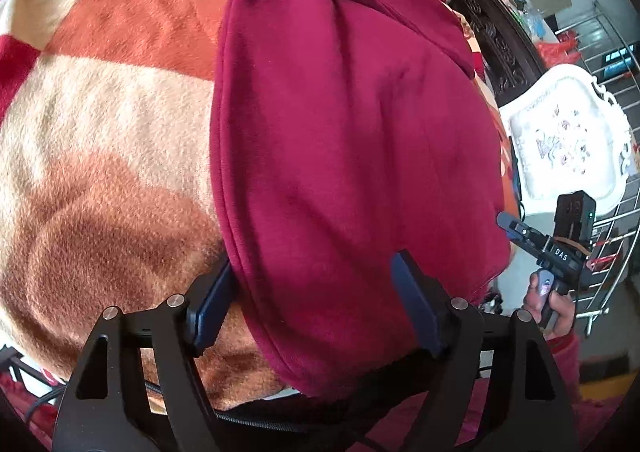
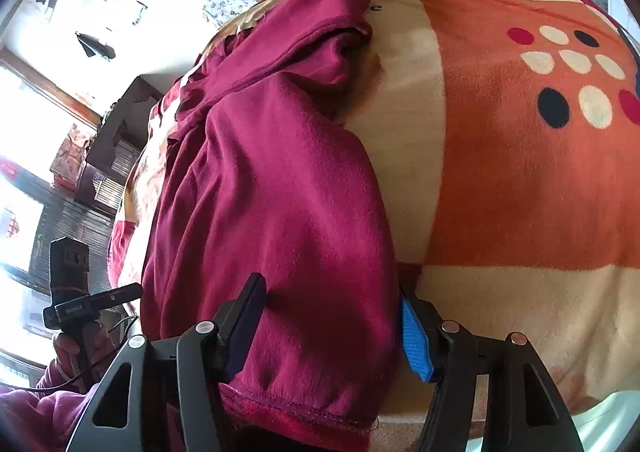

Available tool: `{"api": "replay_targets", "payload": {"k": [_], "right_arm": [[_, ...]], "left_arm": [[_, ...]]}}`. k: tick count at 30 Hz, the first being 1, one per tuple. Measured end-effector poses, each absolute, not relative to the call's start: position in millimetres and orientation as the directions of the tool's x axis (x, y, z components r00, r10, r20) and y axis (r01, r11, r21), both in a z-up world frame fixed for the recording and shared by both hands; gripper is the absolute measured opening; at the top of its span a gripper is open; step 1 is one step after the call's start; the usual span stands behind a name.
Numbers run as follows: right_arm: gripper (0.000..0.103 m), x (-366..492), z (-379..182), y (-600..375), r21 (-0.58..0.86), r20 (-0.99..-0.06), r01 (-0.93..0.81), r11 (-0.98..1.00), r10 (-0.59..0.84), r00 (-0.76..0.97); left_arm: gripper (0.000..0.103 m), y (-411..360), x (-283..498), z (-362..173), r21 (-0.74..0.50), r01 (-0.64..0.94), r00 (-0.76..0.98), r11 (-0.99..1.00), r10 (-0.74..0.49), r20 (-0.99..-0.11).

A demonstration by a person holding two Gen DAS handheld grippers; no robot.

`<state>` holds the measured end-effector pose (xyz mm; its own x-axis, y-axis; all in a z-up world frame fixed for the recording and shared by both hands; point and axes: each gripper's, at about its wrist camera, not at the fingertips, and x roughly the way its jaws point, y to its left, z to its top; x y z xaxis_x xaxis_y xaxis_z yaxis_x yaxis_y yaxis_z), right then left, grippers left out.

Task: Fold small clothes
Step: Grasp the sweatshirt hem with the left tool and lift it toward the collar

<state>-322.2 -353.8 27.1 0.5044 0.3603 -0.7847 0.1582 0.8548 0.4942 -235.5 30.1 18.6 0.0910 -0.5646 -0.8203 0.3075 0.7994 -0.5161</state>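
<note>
Your left gripper [image 1: 316, 292] has its jaws spread wide, straddling the near hem of the maroon garment [image 1: 352, 139]; one finger sits at the cloth's left edge, the other on or over the cloth near its right side, and nothing is pinched. Your right gripper [image 2: 332, 328] is spread the same way at the opposite corner of that hem, one finger [image 2: 248, 324] lying on the fabric and the blue-padded one just off its right edge. Whether the outer fingers have slipped beneath the cloth cannot be told.

The maroon garment lies on the orange-and-cream blanket [image 1: 100, 131], its long axis running straight away from both grippers toward the far end, where it bunches into folds and a twisted part. So the cloth is directly ahead of each tool, and the hem is the nearest part to both; neither hand is clearly closer. Each gripper shows in the other's view, off at the garment's far side, apart from the cloth edge.

The next move likely turns on that axis: clench on both hem corners together and carry them forward along the length, keeping the two corners level so the fold lands square.

Beyond the blanket stand a white ornate headboard [image 1: 568, 139], a metal rack [image 1: 612, 211] and dark carved wood furniture [image 1: 500, 39].
</note>
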Motion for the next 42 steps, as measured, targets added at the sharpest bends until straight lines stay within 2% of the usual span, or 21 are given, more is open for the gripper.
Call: {"api": "replay_targets", "payload": {"k": [1,3,5,8,12,14,17,20,22,25,26,27,31,32,36,42], "right_arm": [[0.058,-324,27,-353,0.491,-0.782,0.155,0.857,0.356,0.511],[0.029,-326,29,-349,0.469,-0.786,0.138,0.872,0.340,0.516],[0.016,-332,37,-346,0.473,-0.766,0.131,0.871,0.333,0.549],[0.014,-340,56,-336,0.470,-0.745,0.084,0.879,0.344,0.572],[0.011,-358,83,-323,0.526,-0.700,0.004,0.850,0.431,0.570],[0.011,-366,88,-320,0.529,-0.697,-0.019,0.848,0.447,0.560],[0.010,-367,68,-318,0.480,-0.756,0.027,0.877,0.397,0.521],[0.011,-364,38,-333,0.534,-0.771,0.142,0.834,0.411,0.486],[0.011,-366,28,-345,0.604,-0.739,0.196,0.772,0.450,0.502],[0.024,-364,26,-350,0.628,-0.726,0.203,0.751,0.473,0.499],[0.037,-364,27,-350,0.624,-0.729,0.197,0.756,0.472,0.496],[0.042,-364,27,-349,0.625,-0.726,0.185,0.758,0.478,0.495],[0.043,-364,27,-344,0.600,-0.737,0.143,0.787,0.475,0.481],[0.043,-364,26,-344,0.598,-0.738,0.138,0.790,0.475,0.478],[0.043,-365,29,-343,0.600,-0.736,0.109,0.793,0.493,0.464],[0.043,-366,27,-335,0.576,-0.746,0.039,0.816,0.506,0.433]], "left_arm": [[0.071,28,-236,20,-0.506,0.313,0.099,0.804,-0.558,-0.824],[0.012,19,-235,18,-0.473,0.317,0.109,0.822,-0.527,-0.843],[0.012,19,-233,14,-0.510,0.293,0.083,0.809,-0.553,-0.829],[0.011,24,-237,32,-0.501,0.342,0.116,0.795,-0.564,-0.817],[0.011,40,-242,67,-0.479,0.407,0.171,0.778,-0.580,-0.796],[0.011,49,-241,72,-0.468,0.409,0.174,0.784,-0.570,-0.803],[0.011,51,-236,49,-0.467,0.368,0.130,0.804,-0.542,-0.830],[0.011,44,-235,25,-0.444,0.325,0.114,0.835,-0.501,-0.858],[0.011,47,-235,24,-0.443,0.328,0.116,0.834,-0.501,-0.858],[0.013,54,-235,25,-0.465,0.311,0.113,0.829,-0.518,-0.848],[0.018,55,-233,23,-0.471,0.300,0.103,0.829,-0.519,-0.848],[0.022,56,-232,22,-0.474,0.288,0.095,0.832,-0.517,-0.851],[0.027,66,-233,16,-0.472,0.265,0.078,0.841,-0.506,-0.859],[0.030,66,-235,18,-0.468,0.268,0.079,0.842,-0.503,-0.861],[0.054,49,-240,21,-0.481,0.284,0.058,0.830,-0.515,-0.855],[0.064,30,-243,19,-0.427,0.350,0.056,0.834,-0.474,-0.879]]}}
